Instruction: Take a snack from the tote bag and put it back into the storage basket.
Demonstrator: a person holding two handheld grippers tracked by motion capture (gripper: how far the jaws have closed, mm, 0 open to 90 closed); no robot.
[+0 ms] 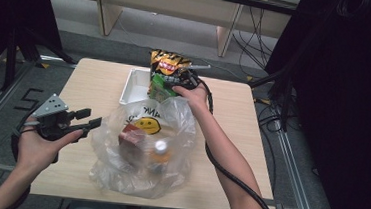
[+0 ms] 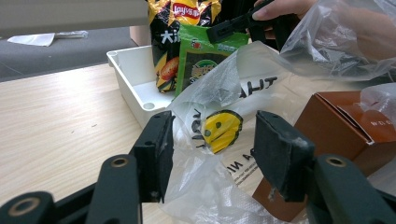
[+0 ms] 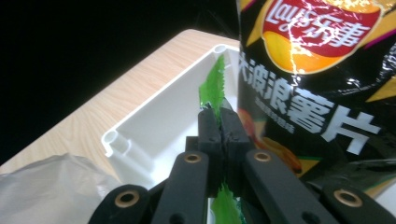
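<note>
At the far edge of the desk [image 1: 99,85], near its middle, a white tray [image 1: 133,86] holds two snack packets standing upright: a black-and-yellow crisp bag [image 1: 169,62] at the back and a green seaweed packet [image 1: 161,86] in front of it, the two touching. The right gripper [image 1: 175,83] reaches over the tray, and its jaws are clamped together on the top edge of the green seaweed packet; in the right gripper view the thin green film [image 3: 214,86] rises from between the closed jaws, with the crisp bag just beside it. The left gripper [image 1: 89,118] hovers over the left part of the desk, pointing toward a clear plastic bag [image 1: 171,133] that occupies the near middle of the desk. Its jaws stand apart and grip nothing; in the left gripper view the plastic film with a yellow smiley print [image 2: 223,129] lies beyond the gap, not pressed by either jaw. Inside the clear plastic bag are a brown carton [image 1: 132,136] and a bottle with a white cap [image 1: 160,146], side by side.
</note>
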